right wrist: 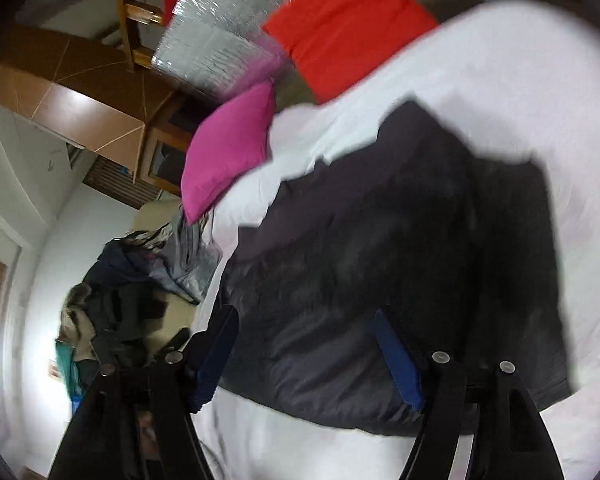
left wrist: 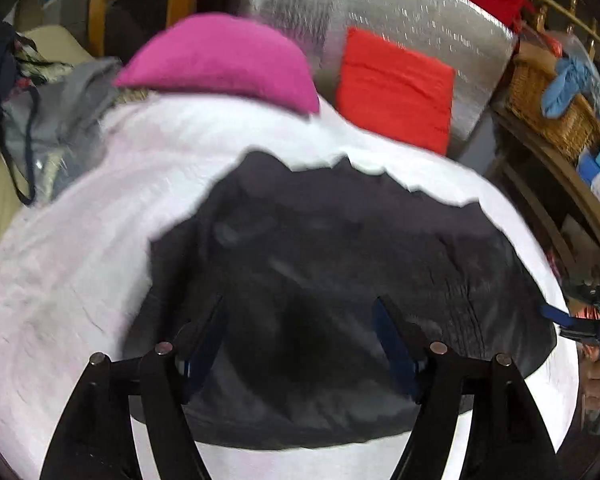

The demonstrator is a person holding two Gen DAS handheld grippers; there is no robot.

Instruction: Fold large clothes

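Observation:
A large dark garment [left wrist: 320, 240] lies spread flat on a white bed sheet [left wrist: 80, 260]. My left gripper [left wrist: 300, 304] hovers over the garment's near half, jaws wide apart with nothing pinched between the blue pads. In the right wrist view the same garment [right wrist: 380, 240] covers the sheet [right wrist: 500, 80]. My right gripper [right wrist: 304, 316] is open above the garment's near left part. Its left finger [right wrist: 216, 344] hangs past the bed's edge and its right one is over the cloth. Neither gripper holds fabric. Both views are motion-blurred.
A pink pillow [left wrist: 220, 60] and a red pillow [left wrist: 396, 88] sit at the head of the bed against a silver padded panel [left wrist: 400, 12]. Clothes are heaped on a chair [right wrist: 120, 300] to the left. A wicker basket [left wrist: 548, 100] stands on shelves to the right. A hand [left wrist: 596, 384] shows at the right edge.

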